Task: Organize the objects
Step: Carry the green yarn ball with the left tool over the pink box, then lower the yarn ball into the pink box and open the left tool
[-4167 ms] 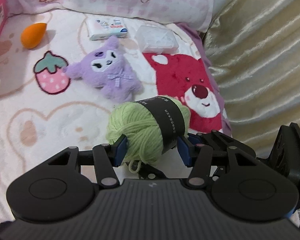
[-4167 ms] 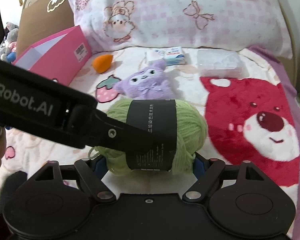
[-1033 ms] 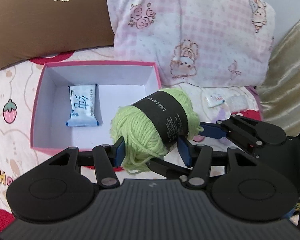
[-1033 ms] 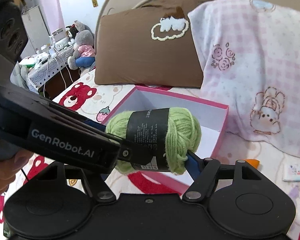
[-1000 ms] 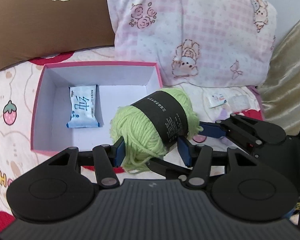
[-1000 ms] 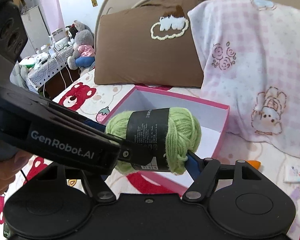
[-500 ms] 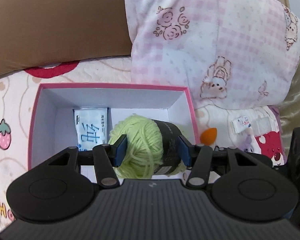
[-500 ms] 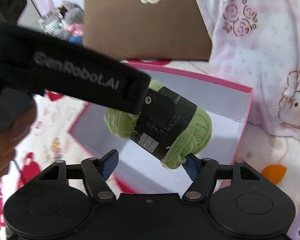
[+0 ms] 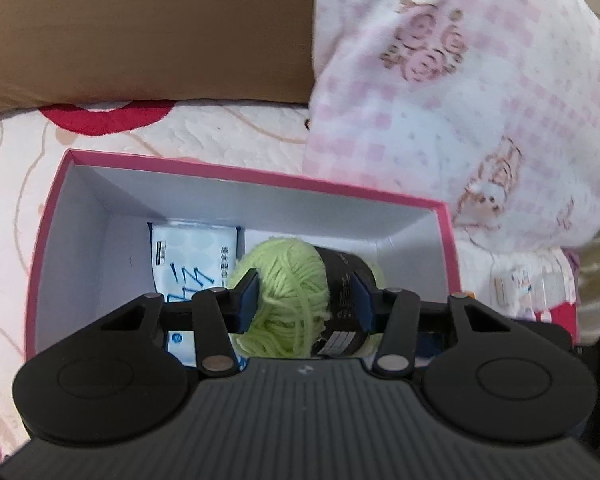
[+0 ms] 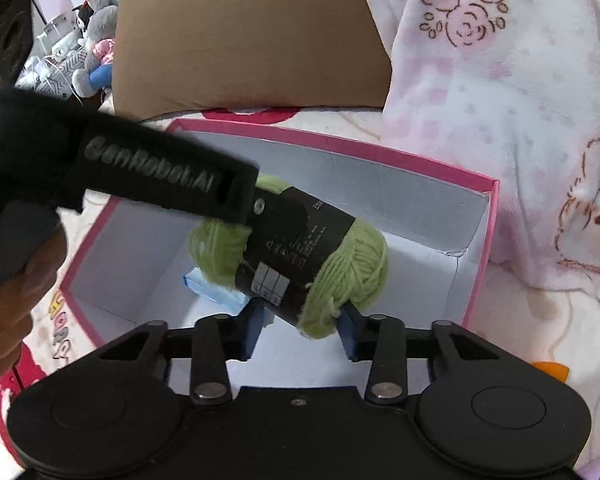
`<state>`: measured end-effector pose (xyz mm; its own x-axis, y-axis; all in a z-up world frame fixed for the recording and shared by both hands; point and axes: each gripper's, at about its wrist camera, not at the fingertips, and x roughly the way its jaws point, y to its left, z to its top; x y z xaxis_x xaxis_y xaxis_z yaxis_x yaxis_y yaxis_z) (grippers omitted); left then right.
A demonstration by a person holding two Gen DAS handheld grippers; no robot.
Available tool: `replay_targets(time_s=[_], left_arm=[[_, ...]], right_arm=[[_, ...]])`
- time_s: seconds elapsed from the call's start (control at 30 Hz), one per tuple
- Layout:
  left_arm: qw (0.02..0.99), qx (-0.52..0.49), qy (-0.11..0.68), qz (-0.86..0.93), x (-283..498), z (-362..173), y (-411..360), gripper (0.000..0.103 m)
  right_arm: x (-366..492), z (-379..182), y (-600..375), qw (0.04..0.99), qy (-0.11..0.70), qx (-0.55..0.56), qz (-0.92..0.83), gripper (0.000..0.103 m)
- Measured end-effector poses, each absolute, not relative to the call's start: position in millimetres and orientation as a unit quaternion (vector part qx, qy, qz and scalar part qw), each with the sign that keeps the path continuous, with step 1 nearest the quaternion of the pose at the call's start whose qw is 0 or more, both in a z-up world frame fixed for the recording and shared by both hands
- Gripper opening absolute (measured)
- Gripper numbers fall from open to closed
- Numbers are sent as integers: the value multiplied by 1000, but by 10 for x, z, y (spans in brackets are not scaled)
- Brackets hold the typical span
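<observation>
A green yarn ball (image 9: 288,292) with a black label hangs inside the pink box (image 9: 260,176), just over a blue-and-white tissue packet (image 9: 188,256) on the box floor. My left gripper (image 9: 304,300) is shut on the ball, its jaws closing a little more and its blue pads pressing both sides. In the right wrist view the ball (image 10: 356,264) lies tilted in the box (image 10: 340,148), and the left gripper's finger (image 10: 236,196) crosses it from the left. My right gripper (image 10: 302,330) has its jaws closing on the ball's lower end, and both pads touch it.
A brown pillow (image 9: 140,32) and a pink checked pillow (image 9: 480,100) stand right behind the box. An orange sponge (image 10: 550,368) lies right of the box. A person's hand (image 10: 12,312) holds the left gripper. Small packets (image 9: 516,284) lie far right on the printed bedspread.
Both grippers came down with the yarn ball, which now sits within the box walls above the tissue packet. The right jaws narrowed from a wide span onto the ball's end.
</observation>
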<state>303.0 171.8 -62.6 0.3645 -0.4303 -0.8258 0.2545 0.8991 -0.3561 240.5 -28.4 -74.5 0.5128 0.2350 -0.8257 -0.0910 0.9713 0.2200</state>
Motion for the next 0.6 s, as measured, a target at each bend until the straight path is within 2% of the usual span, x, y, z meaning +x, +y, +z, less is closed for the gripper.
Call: replay_targets(time_s=[0.47, 0.6], left_arm=[[817, -118, 534, -181, 3317, -1039, 1689, 48], [823, -95, 533, -174, 3264, -1009, 1619, 49]], right_arm=[[2670, -942, -192, 864, 497, -16, 79, 39], [2679, -1000, -167, 862, 500, -19, 80, 38]])
